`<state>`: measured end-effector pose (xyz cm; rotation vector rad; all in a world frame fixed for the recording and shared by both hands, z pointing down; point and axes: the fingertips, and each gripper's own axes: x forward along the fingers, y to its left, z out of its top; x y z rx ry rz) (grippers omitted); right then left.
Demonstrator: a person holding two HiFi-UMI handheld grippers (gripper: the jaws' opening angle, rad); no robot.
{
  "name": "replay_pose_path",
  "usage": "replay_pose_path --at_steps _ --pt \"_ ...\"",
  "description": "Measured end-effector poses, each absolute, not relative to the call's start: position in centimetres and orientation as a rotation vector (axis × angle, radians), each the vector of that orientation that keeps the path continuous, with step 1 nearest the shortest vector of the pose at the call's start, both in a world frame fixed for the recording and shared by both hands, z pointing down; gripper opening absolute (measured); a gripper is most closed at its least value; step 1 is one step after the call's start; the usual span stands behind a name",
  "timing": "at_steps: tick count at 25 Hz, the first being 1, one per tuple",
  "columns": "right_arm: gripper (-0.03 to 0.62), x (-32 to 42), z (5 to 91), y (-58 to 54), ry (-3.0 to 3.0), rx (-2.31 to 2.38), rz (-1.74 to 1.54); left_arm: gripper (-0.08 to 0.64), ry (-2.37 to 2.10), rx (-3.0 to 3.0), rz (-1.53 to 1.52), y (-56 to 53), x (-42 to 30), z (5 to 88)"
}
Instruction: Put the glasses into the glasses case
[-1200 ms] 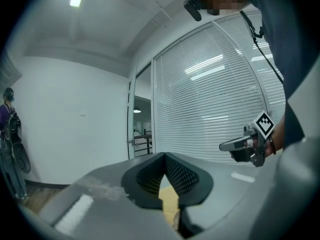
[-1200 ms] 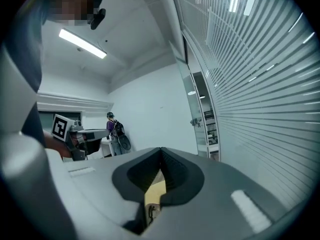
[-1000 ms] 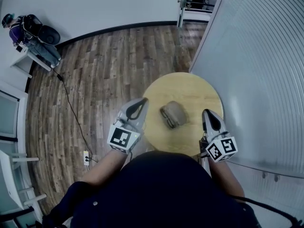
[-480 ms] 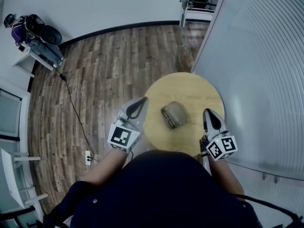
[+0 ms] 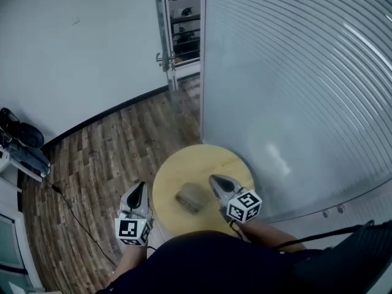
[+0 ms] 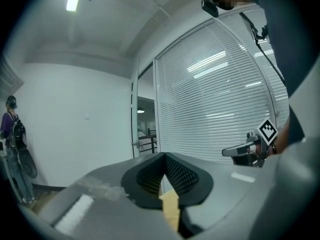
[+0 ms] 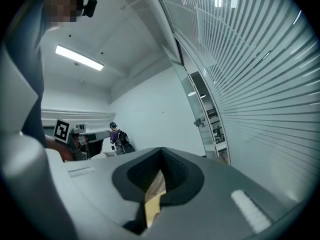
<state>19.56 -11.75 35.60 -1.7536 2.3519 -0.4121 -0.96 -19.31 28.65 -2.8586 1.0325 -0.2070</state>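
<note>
A tan glasses case (image 5: 192, 198) lies closed in the middle of the round wooden table (image 5: 184, 170). No glasses show in any view. My left gripper (image 5: 140, 186) hovers beyond the table's left edge and is shut, its pads meeting with nothing between them (image 6: 163, 156). My right gripper (image 5: 214, 178) hangs over the table just right of the case, apart from it, also shut and empty (image 7: 160, 152). A strip of the yellow tabletop (image 6: 170, 206) shows below each pair of jaws. Each gripper view catches the other gripper off to the side.
A curved glass wall with blinds (image 5: 294, 103) stands close behind and to the right of the table. A doorway (image 5: 177, 41) opens at the back. The floor is wood planks (image 5: 104, 158) with a cable (image 5: 64, 204) at left. A person (image 6: 10, 149) stands far off.
The head view has tipped up, so the table, case and both grippers now sit lower and smaller in the picture. Both grippers still flank the case with jaws unchanged.
</note>
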Motion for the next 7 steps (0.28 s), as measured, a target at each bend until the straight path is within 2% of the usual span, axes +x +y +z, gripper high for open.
replay_pose_path --at_steps 7 --pt "0.008 21.3 29.4 -12.2 2.322 -1.791 -0.429 0.0 1.043 -2.88 -0.218 -20.4 -1.5 23.5"
